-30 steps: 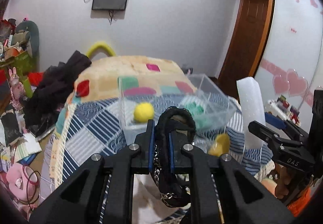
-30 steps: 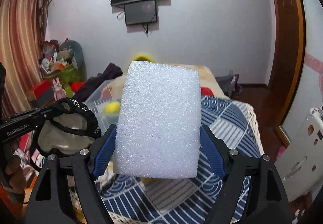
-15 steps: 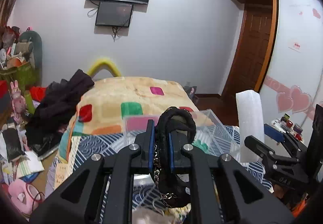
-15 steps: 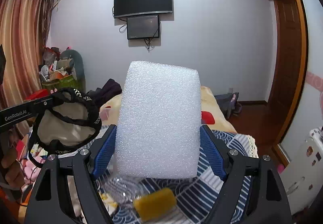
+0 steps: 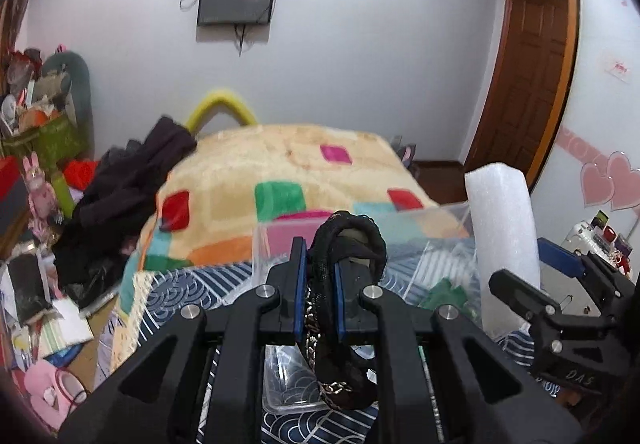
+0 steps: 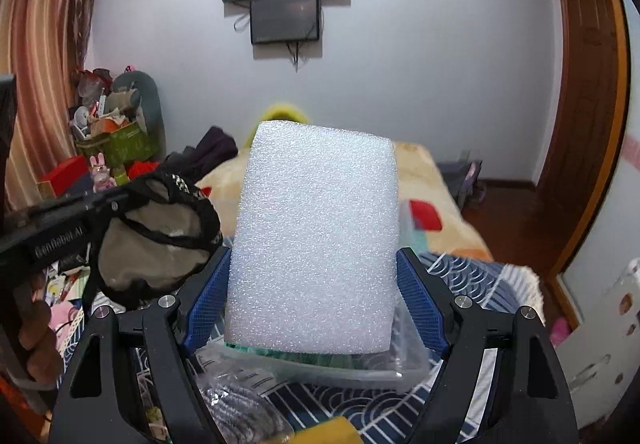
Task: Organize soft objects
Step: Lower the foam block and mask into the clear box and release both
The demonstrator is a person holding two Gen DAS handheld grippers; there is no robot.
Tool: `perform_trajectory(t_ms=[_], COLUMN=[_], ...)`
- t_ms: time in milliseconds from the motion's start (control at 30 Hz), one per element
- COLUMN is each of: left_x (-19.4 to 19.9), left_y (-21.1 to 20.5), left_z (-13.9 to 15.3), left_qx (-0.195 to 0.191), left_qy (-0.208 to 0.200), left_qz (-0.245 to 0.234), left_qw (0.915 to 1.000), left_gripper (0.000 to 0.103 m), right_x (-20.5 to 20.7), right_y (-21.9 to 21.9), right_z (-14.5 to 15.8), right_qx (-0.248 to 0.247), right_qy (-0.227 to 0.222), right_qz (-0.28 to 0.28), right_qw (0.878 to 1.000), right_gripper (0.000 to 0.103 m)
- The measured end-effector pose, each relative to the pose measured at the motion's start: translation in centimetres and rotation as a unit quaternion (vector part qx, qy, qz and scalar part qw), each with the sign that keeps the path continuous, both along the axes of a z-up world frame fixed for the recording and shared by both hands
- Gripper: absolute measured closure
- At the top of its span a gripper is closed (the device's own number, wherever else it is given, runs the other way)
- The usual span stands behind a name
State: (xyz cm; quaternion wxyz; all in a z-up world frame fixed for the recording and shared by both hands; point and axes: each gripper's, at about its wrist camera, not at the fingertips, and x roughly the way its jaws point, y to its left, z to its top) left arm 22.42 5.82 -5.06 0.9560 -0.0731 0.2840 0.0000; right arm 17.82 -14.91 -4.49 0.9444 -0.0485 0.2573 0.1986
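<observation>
Grainy white foam block [image 6: 314, 240], lacy black pouch [image 5: 344, 244]

left tongs [image 5: 318, 284]: black frame, blue pads | right tongs [image 6: 314, 296]: same, silver screws

Left hand-held gripper [image 5: 319, 280] raised, jaws clamped narrow, right hand-held gripper [image 6: 314, 294] level beside it, jaws spread wide, gripping

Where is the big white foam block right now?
The white foam block is upright in the right hand-held gripper, above the clear plastic box on the bed. In the left wrist view it stands at the right.
</observation>
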Motion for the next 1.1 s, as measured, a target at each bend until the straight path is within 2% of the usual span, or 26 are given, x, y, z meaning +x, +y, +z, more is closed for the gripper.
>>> perform_trajectory(t_ms=[233, 400, 533, 567, 700, 767, 867, 933, 1033, 1100], left_x=[1.2, 1.3, 1.3, 1.0, 0.1, -0.5, -1.7, -2.7, -4.1, -5.1], left_y=[0.7, 1.1, 0.8, 0.7, 0.5, 0.3, -0.1, -0.2, -0.3, -0.4], left_z=[-2.4, -3.3, -3.3, -3.1, -2.0, -1.2, 0.1, 1.0, 2.0, 2.5], left_qx=[0.015, 0.005, 0.013, 0.015, 0.015, 0.018, 0.026, 0.028, 0.027, 0.027], left_qy=[0.031, 0.048, 0.058, 0.056, 0.040, 0.031, 0.015, 0.000, -0.016, -0.021], left_qz=[0.016, 0.015, 0.009, 0.008, 0.004, 0.000, -0.004, -0.004, -0.007, -0.009], left_qw=[0.9993, 0.9987, 0.9982, 0.9983, 0.9991, 0.9994, 0.9995, 0.9996, 0.9995, 0.9994], left_gripper=[0.092, 0.091, 0.075, 0.073, 0.055, 0.053, 0.041, 0.028, 0.014, 0.010], right_x=[1.6, 2.1, 2.1, 2.0, 1.9, 1.7, 1.1, 0.6, -0.3, -1.0], right_y=[1.6, 2.3, 2.2, 2.1, 1.9, 1.8, 1.0, 0.5, 0.0, -0.2], right_z=[-1.8, -2.4, -2.4, -2.3, -1.9, -1.4, -0.5, 0.2, 1.3, 1.8], right_qx=[-0.032, -0.051, -0.056, -0.056, -0.055, -0.049, -0.034, -0.024, -0.014, -0.010], right_qy=[0.044, 0.066, 0.075, 0.076, 0.075, 0.072, 0.063, 0.053, 0.035, 0.026], right_qz=[0.013, 0.023, 0.030, 0.032, 0.034, 0.035, 0.036, 0.037, 0.038, 0.042], right_qw=[0.998, 0.996, 0.995, 0.995, 0.995, 0.996, 0.997, 0.998, 0.999, 0.999], right_gripper=[0.024, 0.024, 0.024, 0.024, 0.023, 0.023, 0.022, 0.020, 0.017, 0.016])
